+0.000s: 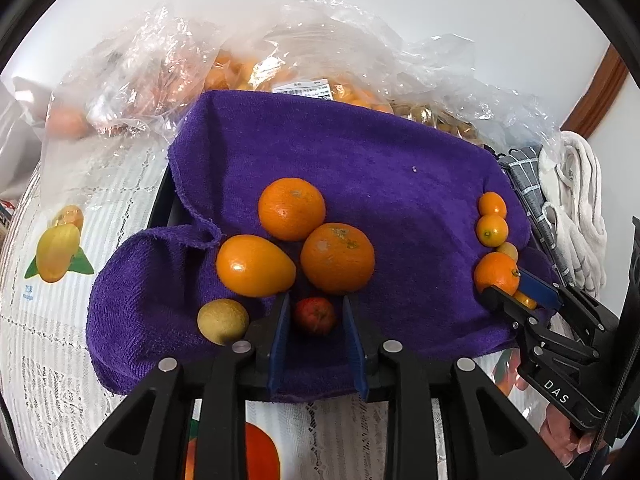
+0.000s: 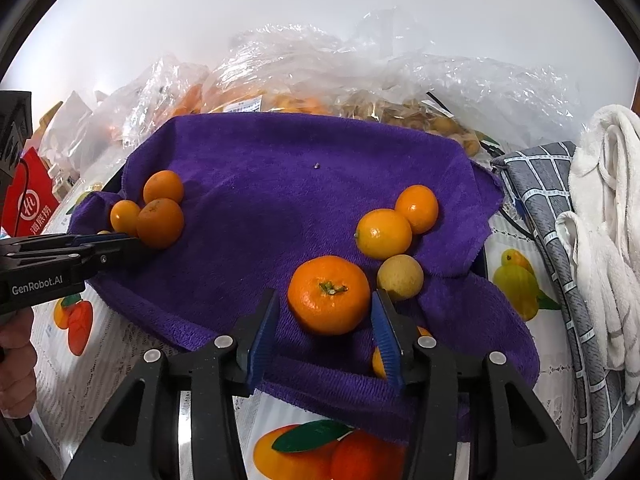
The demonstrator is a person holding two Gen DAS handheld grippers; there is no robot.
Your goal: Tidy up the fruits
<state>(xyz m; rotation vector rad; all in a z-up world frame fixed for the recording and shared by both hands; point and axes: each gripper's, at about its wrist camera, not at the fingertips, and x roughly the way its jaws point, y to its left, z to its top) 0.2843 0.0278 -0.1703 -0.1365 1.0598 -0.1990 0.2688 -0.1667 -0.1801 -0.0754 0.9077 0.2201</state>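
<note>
A purple towel is spread over a dark tray. At its left, two oranges, an oval orange fruit and a yellow-green fruit lie together. My left gripper stands narrowly open around a small red fruit, with slim gaps at both pads. My right gripper is open around a stemmed mandarin that rests on the towel. Two kumquats and a yellowish round fruit lie beside it. Another kumquat is half hidden behind the right finger.
Clear plastic bags of fruit are heaped behind the towel. A grey checked cloth and a white towel lie at the right. A red packet stands at the left. The tablecloth has fruit prints.
</note>
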